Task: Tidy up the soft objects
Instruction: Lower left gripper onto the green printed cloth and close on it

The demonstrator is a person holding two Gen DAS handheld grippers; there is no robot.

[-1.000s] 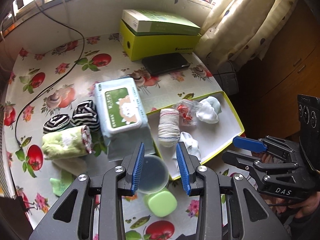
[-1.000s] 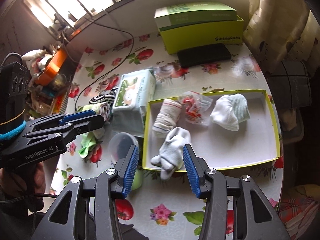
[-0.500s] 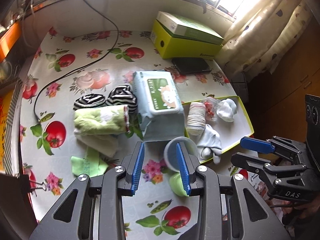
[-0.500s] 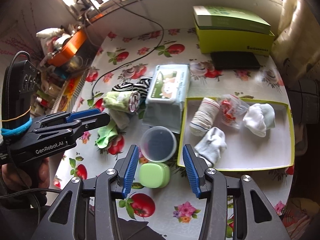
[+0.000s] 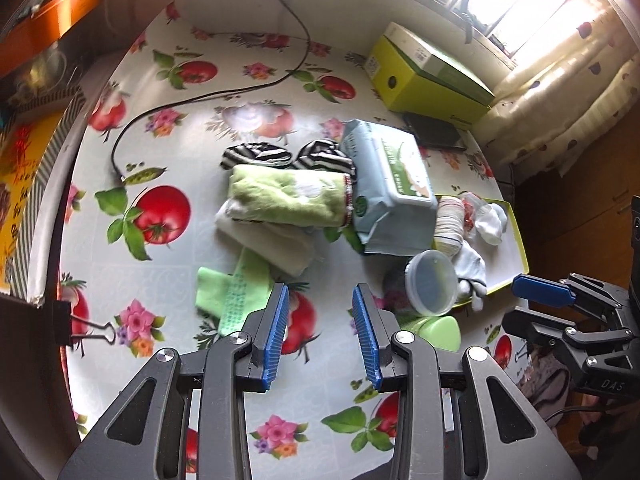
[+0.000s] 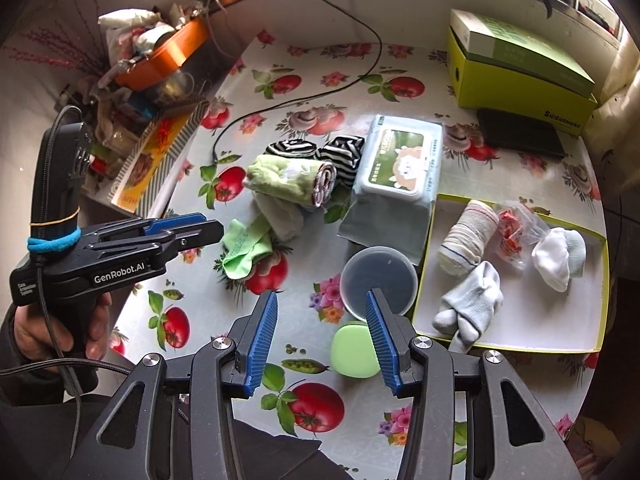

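Observation:
A yellow-rimmed white tray [image 6: 532, 328] at the right holds a rolled striped sock [image 6: 464, 240], a grey-white sock [image 6: 468, 304] over its front rim and a white sock [image 6: 560, 256]. Left of it lie a rolled green towel [image 5: 288, 196], two striped sock rolls [image 5: 280, 156], a cream cloth [image 5: 276, 240] and a light green sock [image 5: 232, 292]. My left gripper [image 5: 320, 324] is open and empty above the table, just right of the green sock. My right gripper [image 6: 320, 336] is open and empty over the table's front, left of the tray.
A wet-wipes pack [image 6: 400, 168] lies between the cloths and the tray. A clear round tub [image 6: 378, 280] and a green case [image 6: 354, 356] sit near the tray's front corner. A yellow-green box [image 6: 520, 72], a black case [image 6: 520, 136] and a black cable [image 5: 208, 96] lie at the back.
Both grippers have swung left, away from the tray and toward the cloth pile. Both stay open and empty. The things on the table have not moved.

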